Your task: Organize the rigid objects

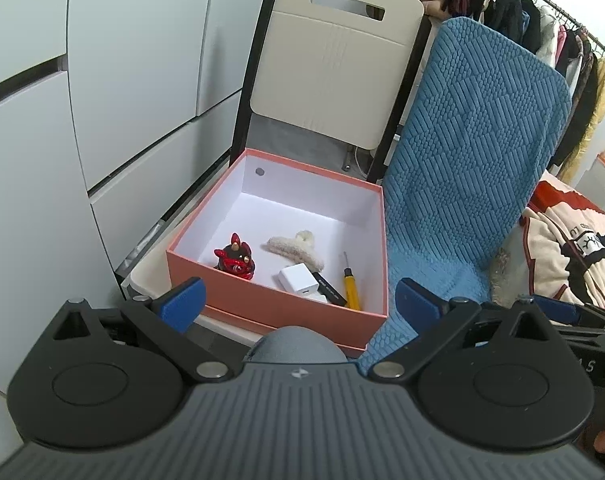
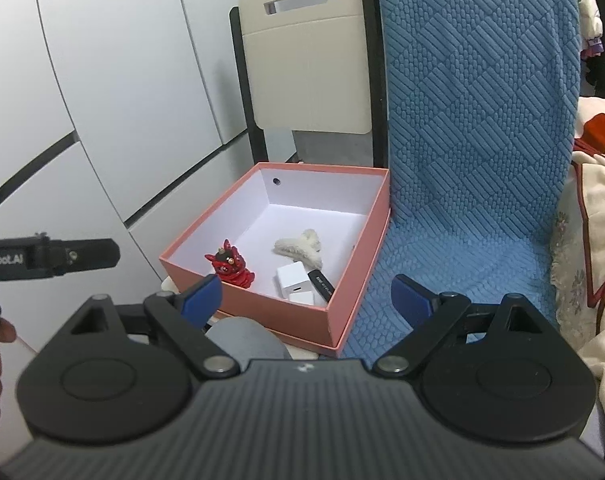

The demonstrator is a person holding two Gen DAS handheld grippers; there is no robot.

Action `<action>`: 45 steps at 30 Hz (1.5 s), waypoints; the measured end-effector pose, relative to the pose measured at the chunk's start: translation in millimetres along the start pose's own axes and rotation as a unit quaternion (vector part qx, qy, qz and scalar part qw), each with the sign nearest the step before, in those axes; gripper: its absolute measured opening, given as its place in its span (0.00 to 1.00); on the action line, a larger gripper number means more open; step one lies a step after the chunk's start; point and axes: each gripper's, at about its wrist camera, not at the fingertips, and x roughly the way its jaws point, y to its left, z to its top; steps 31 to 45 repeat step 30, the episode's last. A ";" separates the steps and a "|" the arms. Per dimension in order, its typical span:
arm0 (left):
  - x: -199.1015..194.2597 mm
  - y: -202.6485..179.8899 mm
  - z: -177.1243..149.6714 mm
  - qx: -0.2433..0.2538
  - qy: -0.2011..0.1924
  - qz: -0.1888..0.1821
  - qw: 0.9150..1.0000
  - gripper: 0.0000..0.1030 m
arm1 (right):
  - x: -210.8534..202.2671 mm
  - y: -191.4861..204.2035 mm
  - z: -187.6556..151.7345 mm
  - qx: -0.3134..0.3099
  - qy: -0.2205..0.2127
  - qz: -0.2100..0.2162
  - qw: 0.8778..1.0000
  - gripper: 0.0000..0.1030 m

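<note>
on my far left i see white cabinet doors (image 1: 114, 92), close beside the pink box (image 1: 278, 300). the box sits open-topped on a cream chair (image 1: 334, 76), its near wall just ahead of both tools. inside, going left to right: a red figurine (image 1: 235, 258) by the near-left corner, a fluffy hair clip (image 1: 294, 248) nearer the middle, a white charger (image 1: 299, 283) against the near wall, a black stick (image 1: 329, 289) touching the charger, and a yellow screwdriver (image 1: 352, 284) near the right wall. the back half of the box floor is bare. right of the box, touching its side, a blue cushion (image 1: 470, 152) drapes over a seat, and its lower part lies open. a blanket (image 1: 570, 248) is bunched at the far right.

my left gripper (image 1: 300, 300) has its blue fingers spread wide, holding nothing and touching nothing. my right gripper (image 2: 306, 298) is just as wide apart and empty, hovering short of the box's near corner.
</note>
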 end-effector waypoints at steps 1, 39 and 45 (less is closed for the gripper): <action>-0.4 0.4 -0.8 0.000 0.001 0.000 1.000 0.99 | -1.2 0.5 0.1 -0.001 -0.002 -0.001 1.000 0.90; -0.8 7.4 -3.3 -0.003 0.002 -0.004 1.000 0.99 | -7.0 8.4 -1.5 -0.017 -0.005 -0.010 1.000 0.90; -0.8 7.4 -3.3 -0.003 0.002 -0.004 1.000 0.99 | -7.0 8.4 -1.5 -0.017 -0.005 -0.010 1.000 0.90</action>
